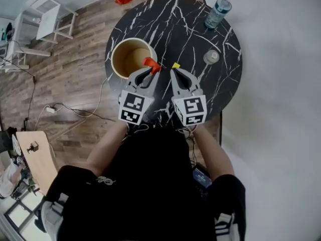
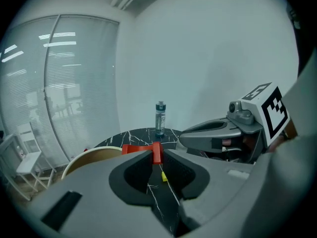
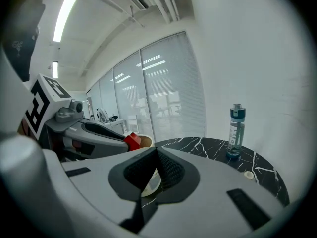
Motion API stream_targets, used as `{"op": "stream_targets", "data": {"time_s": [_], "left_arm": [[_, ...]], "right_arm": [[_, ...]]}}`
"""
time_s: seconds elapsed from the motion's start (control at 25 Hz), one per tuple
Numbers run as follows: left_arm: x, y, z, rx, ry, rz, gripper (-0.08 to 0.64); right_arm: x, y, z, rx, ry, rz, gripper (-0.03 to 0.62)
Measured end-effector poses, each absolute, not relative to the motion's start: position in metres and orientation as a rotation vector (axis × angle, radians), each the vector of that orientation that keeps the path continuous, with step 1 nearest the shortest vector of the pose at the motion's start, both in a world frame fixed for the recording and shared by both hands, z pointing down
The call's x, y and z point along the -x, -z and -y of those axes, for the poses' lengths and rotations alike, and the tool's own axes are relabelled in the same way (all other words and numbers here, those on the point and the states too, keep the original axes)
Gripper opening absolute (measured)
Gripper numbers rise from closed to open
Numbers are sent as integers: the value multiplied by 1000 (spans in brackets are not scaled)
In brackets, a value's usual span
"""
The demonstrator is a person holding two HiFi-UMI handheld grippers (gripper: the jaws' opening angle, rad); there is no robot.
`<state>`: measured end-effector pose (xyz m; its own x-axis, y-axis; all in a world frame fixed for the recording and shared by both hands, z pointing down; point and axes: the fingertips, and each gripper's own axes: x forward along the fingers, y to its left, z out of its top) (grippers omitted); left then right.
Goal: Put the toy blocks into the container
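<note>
The left gripper (image 2: 156, 158) has its jaws clenched on a red block (image 2: 156, 151), which stands upright between the tips with one arm sticking out to their left. Below the gap in these jaws a small yellow block (image 1: 176, 65) lies on the dark marbled counter (image 1: 170, 19). Just left of the jaws and lower down is the tan container (image 1: 116, 51); from the head view the red block hangs by its rim. To the right, level with the left jaws, the right gripper (image 3: 156, 152) has its jaws pressed together with nothing visible between them. Right of those jaws sits a small round lid (image 1: 211, 56), and farther beyond them a water bottle (image 1: 218, 13) stands near the counter's far edge.
</note>
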<state>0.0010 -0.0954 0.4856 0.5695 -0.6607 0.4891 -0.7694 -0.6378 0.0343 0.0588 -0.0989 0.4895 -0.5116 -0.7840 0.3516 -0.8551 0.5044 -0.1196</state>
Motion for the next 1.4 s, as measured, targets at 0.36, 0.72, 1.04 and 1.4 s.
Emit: {"op": "stream_targets", "data": {"time_s": [0.36, 0.72, 1.04, 1.4], "left_arm": [[59, -481, 96, -2485, -607, 1312, 63], [105, -488, 100, -2449, -602, 1314, 63], [122, -505, 114, -2489, -735, 1157, 63], [112, -539, 124, -2539, -1024, 786, 63]], "right_arm": [[-2, -480, 108, -1272, -353, 2559, -3], [44, -475, 111, -1220, -333, 2562, -3], [57, -476, 119, -1269, -354, 2535, -3], [53, -482, 119, -1354, -390, 2481, -3]]}}
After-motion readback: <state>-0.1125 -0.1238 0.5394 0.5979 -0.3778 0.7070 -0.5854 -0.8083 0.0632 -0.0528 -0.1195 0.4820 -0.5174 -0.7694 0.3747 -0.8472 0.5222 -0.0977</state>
